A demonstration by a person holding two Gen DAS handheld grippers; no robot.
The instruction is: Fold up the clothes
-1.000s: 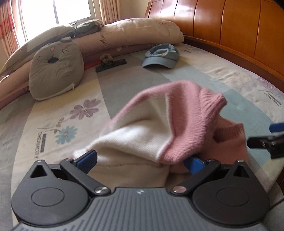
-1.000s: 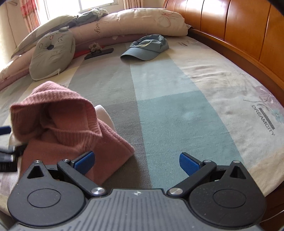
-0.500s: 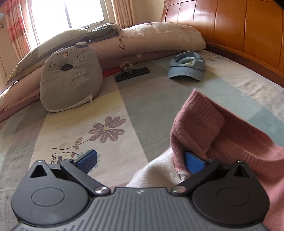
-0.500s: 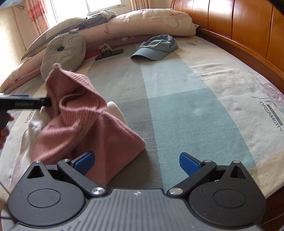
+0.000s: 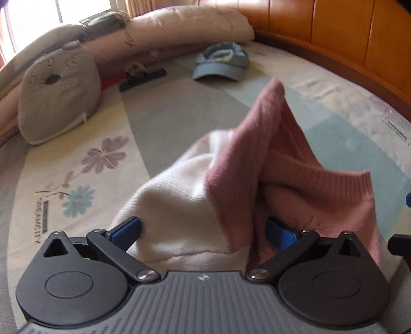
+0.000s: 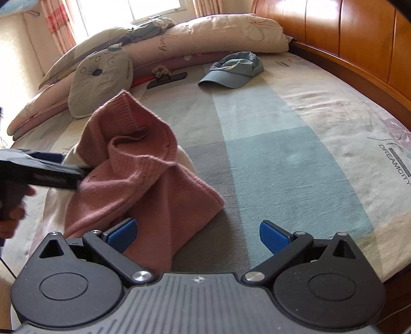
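Pink-and-cream knitted sweater (image 5: pixel 257 179) now bunched, peaked on bed sheet (image 6: pixel 282 159) — half second ago left gripper (image 5: pixel 203 228) sat beside it; now jaws wide, straddling fabric, nothing pinched. Right gripper (image 6: pixel 197 235) wide, empty — fold barely begun.

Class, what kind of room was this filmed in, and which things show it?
Most likely a bedroom: a bed with a wooden headboard, pillows along its far edge, and a curtained window.

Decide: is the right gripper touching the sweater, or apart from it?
Cannot tell. In the right wrist view the right gripper is open, and its left finger overlaps the pink sweater, but contact or a gap is not plain.
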